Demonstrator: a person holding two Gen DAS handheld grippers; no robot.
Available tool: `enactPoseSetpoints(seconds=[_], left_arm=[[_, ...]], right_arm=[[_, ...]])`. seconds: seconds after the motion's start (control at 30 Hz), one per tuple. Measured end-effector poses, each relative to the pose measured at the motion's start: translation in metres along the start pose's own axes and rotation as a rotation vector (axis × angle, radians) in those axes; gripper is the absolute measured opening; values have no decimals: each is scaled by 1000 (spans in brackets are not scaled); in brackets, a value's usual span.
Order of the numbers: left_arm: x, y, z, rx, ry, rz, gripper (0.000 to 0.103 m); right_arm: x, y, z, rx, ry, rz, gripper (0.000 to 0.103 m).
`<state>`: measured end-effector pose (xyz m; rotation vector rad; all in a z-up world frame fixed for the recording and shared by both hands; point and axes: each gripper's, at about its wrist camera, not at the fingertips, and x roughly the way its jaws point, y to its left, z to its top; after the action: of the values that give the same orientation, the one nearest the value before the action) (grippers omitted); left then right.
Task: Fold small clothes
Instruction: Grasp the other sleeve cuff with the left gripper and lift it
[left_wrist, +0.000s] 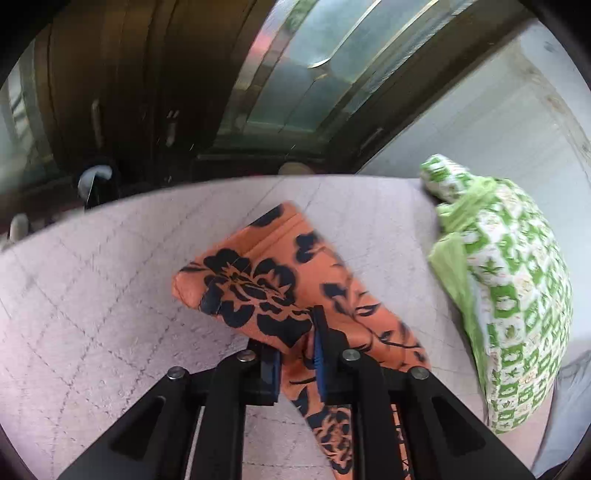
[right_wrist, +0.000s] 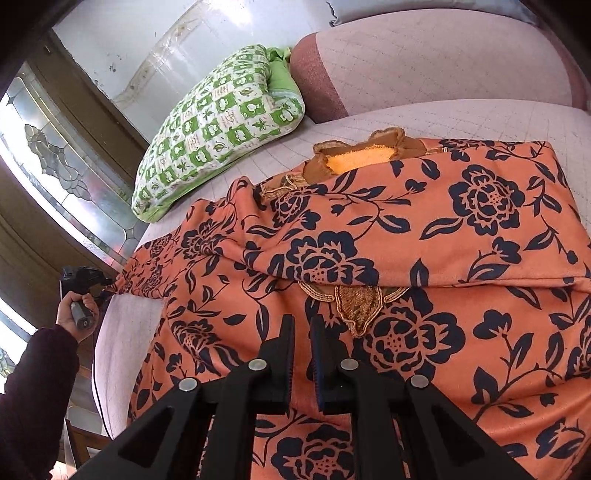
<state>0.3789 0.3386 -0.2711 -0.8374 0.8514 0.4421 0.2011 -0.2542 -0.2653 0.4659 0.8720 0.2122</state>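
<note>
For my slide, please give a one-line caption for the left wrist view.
Left gripper pinching a sleeve of the orange floral garment above the quilted bed, green patterned pillow alongside.

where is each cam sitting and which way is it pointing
Left wrist: rides the left gripper, facing across the pink quilted bed toward a window; its fingers pinch the orange floral garment.
Right wrist: rides the right gripper, looking down over the garment spread on the bed; the person's left hand shows far left.
Shared: the garment, the bed, and the green checked pillow.
</note>
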Motion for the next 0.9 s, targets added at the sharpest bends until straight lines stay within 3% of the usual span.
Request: enactPoseSetpoints(seconds=[0.17,0.43,0.63,0.9], left_arm=[[-38,-46,-12,180,-61,-26,12],[-114,-143,-72,413,-75,-174,11],[-156,-222,-154,593,-38,-269,9],[-181,-316,-310,796,96,-403,8]], right_arm=[[-7,-9,5,39,-44,-14,11],[-25,-49,22,157,-143,-95,11],[-50,-96,34,280,-205,-142,11],[-97,-161,41,461,-296,-144,11]])
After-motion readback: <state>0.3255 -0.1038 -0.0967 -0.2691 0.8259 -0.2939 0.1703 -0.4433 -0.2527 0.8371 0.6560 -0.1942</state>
